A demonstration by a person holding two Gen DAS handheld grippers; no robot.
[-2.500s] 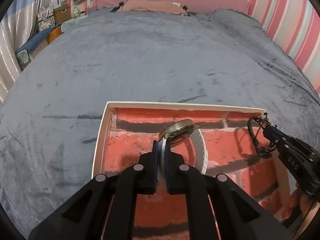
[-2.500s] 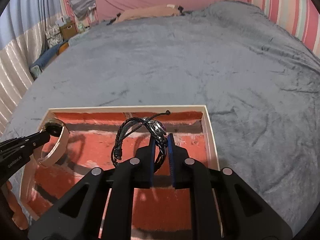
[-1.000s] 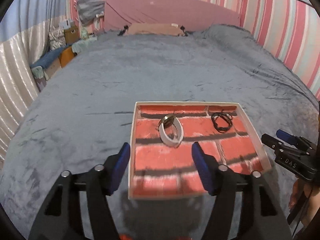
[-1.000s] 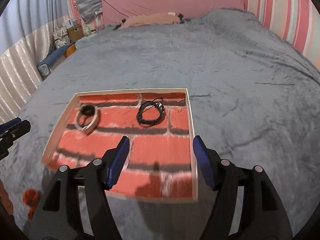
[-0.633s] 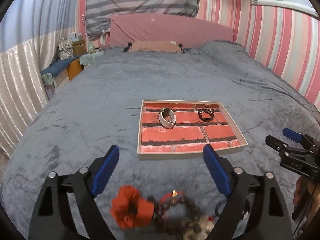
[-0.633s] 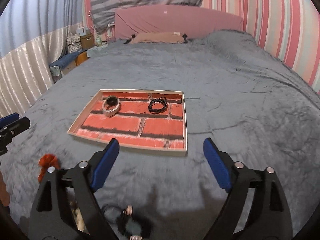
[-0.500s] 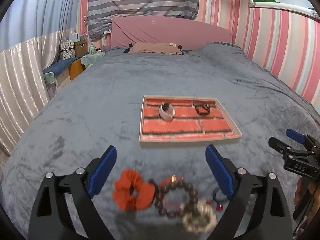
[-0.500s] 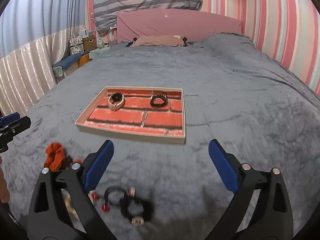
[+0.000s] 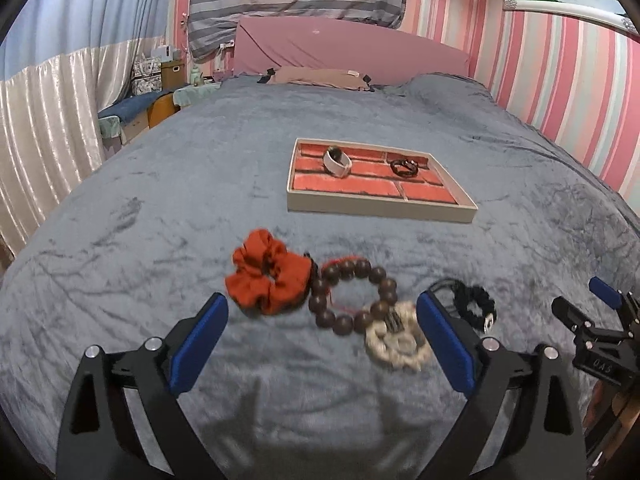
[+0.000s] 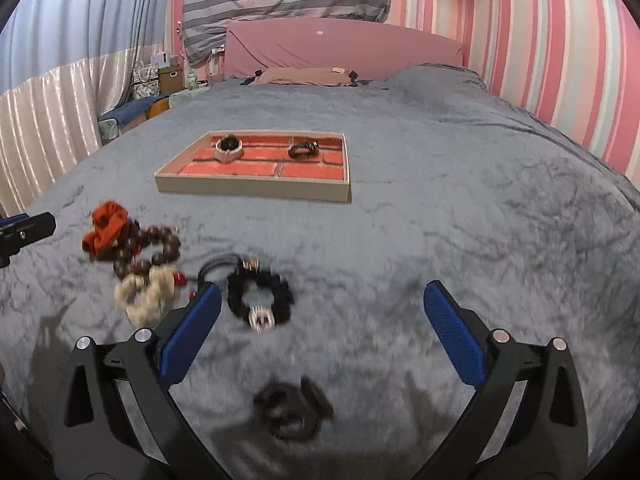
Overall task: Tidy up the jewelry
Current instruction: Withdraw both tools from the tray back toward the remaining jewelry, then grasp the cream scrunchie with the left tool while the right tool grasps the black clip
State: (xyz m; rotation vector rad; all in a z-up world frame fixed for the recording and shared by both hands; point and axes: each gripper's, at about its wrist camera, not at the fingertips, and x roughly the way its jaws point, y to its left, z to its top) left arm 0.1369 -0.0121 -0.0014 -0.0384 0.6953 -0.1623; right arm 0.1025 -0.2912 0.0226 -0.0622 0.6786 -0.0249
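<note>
Two pieces already in the tray point(image 9: 376, 210): white watch point(image 9: 338, 161), black bracelet point(image 9: 404, 167). Scrunchie point(image 9: 266, 276), bead bracelet point(image 9: 352, 298) clustered on bed, unsorted. Left gripper point(image 9: 320, 344) and right gripper point(image 10: 320, 328) spread wide, empty, likely readied for next pick.

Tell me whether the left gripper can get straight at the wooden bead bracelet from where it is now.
Probably yes. The left gripper is open, and the wooden bead bracelet lies on the blanket just ahead between its fingers, nothing above it. But the orange scrunchie and a cream bracelet touch it, so a pinch may catch them.
</note>
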